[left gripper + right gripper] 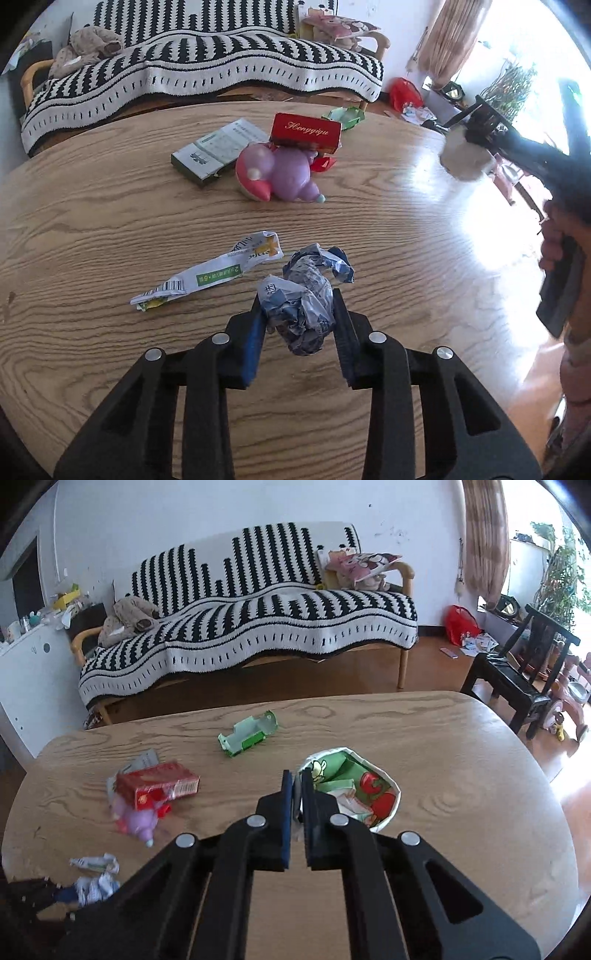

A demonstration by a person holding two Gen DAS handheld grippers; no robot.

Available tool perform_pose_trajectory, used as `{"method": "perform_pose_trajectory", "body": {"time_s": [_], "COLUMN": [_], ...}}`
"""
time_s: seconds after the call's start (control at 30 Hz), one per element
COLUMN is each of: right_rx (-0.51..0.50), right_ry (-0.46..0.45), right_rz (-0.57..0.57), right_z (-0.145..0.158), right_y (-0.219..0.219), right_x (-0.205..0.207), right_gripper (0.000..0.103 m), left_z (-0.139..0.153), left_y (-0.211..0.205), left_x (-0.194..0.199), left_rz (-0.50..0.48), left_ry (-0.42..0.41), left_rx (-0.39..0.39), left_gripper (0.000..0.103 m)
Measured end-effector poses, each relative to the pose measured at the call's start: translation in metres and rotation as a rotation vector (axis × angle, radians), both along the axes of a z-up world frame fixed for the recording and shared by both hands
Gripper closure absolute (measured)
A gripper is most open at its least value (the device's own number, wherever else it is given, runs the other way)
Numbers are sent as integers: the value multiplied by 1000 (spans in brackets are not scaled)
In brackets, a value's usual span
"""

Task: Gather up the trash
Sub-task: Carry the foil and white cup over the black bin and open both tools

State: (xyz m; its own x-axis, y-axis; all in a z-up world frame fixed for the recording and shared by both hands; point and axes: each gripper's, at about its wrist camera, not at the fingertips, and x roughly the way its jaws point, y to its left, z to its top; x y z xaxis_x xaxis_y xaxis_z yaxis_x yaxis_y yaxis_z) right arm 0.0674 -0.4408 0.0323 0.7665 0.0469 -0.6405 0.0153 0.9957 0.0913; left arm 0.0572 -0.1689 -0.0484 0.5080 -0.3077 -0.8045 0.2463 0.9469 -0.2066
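My left gripper is shut on a crumpled blue-and-white wrapper that rests low over the wooden table. A flattened white-and-green wrapper lies just left of it. My right gripper is shut on the near rim of a white paper cup with a cartoon print inside, held above the table's right part. In the left wrist view that cup hangs at the upper right, with a hand on the gripper's handle. A torn green carton lies near the far table edge.
On the far half of the table sit a red box, a pink-and-purple toy and a green-and-white box. A striped sofa stands behind the table. A dark chair stands at the right.
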Motion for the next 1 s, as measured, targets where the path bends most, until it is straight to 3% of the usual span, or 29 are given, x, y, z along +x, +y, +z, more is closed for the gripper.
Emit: {"method": "perform_pose_trajectory", "body": {"time_s": [0.13, 0.27, 0.4, 0.47, 0.63, 0.77, 1.0], "right_rx": [25, 51, 48, 72, 96, 131, 176], "right_ry": [25, 6, 95, 69, -58, -114, -107], "right_rz": [13, 4, 29, 29, 24, 16, -52], "right_z": [-4, 9, -5, 3, 56, 88, 93], "right_y": [-1, -5, 6, 5, -13, -36, -89], "right_x": [-37, -68, -95, -114, -178, -236, -324], "right_gripper": [97, 97, 97, 97, 97, 97, 97], "left_z": [5, 19, 33, 42, 69, 91, 73], "left_y": [-1, -13, -22, -29, -54, -96, -177], "left_x": [-8, -28, -50, -61, -101, -138, -200], "left_rz": [3, -32, -44, -60, -139, -244, -410], "left_ry": [-17, -67, -100, -119, -133, -153, -52], "left_rx": [-22, -40, -63, -58, -80, -91, -114], "left_gripper": [70, 70, 70, 70, 70, 70, 70]}}
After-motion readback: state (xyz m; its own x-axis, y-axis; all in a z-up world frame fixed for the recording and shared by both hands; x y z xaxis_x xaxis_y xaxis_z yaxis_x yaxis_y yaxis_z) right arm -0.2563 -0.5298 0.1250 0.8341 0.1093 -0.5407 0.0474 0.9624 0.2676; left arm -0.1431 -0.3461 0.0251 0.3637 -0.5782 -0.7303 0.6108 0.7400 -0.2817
